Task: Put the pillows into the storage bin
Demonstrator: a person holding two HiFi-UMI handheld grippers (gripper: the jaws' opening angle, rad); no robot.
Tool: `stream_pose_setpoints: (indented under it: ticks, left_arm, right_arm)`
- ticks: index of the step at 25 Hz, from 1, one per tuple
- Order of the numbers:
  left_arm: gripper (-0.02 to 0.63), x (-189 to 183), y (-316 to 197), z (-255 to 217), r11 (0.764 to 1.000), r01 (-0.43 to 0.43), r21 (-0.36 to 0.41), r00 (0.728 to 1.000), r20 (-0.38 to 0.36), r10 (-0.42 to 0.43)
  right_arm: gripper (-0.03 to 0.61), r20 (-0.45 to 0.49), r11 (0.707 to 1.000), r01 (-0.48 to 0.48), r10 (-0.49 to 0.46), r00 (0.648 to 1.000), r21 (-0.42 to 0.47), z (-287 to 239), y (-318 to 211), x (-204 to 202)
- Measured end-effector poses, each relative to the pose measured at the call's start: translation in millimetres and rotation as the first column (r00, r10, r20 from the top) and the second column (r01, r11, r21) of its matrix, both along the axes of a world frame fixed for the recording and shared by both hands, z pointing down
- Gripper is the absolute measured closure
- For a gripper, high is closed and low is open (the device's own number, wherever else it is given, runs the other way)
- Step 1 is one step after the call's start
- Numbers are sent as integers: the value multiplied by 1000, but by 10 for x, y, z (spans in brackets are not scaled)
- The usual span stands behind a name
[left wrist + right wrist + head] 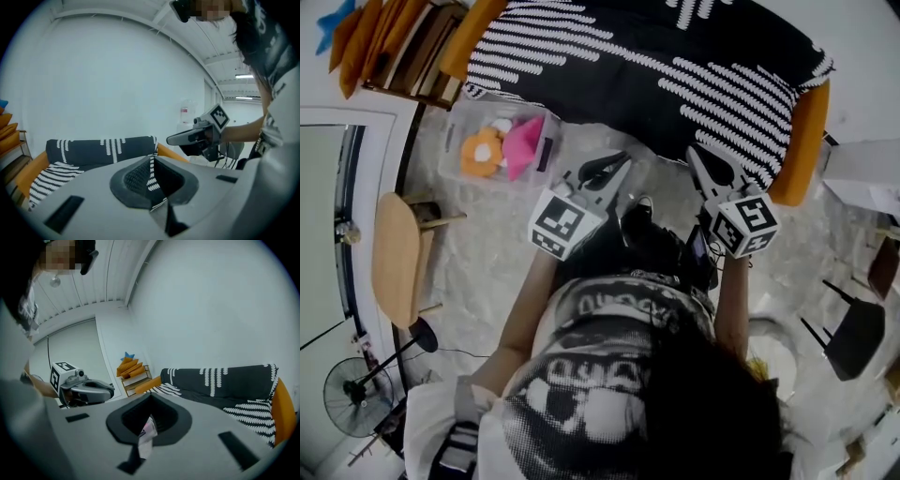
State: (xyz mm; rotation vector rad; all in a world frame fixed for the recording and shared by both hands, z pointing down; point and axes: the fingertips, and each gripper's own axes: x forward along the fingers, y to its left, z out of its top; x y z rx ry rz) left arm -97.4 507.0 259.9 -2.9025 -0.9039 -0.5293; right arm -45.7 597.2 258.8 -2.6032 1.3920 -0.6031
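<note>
In the head view a clear storage bin (pixel 456 131) stands on the floor by the sofa's left end. An orange flower-shaped pillow (pixel 481 152) and a pink pillow (pixel 523 145) lie inside it. My left gripper (pixel 622 163) hovers right of the bin, shut and empty. My right gripper (pixel 695 154) hangs beside it near the sofa's front edge, also shut and empty. In the left gripper view the jaws (pixel 152 183) meet in a thin slit, with the right gripper (pixel 197 136) beyond. The right gripper view shows closed jaws (pixel 146 428) and the left gripper (pixel 86 389).
A sofa (pixel 656 66) with a black-and-white striped cover and orange arms (pixel 802 141) fills the far side. A wooden shelf (pixel 394 47) stands at the upper left, a round wooden stool (pixel 394 258) and a fan (pixel 356 394) at the left.
</note>
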Motion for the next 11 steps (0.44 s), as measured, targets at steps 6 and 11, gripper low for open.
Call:
stream_pose_setpoints:
  ticks: [6, 11]
  left_arm:
    - [594, -54, 40, 119, 1000, 4, -1, 1000, 25, -4]
    - [594, -58, -13, 226, 1000, 15, -2, 999, 44, -15]
  right_arm:
    - [577, 22, 1000, 4, -4, 1000, -19, 117, 83, -3]
    - [577, 33, 999, 2, -1, 999, -36, 215, 112, 57]
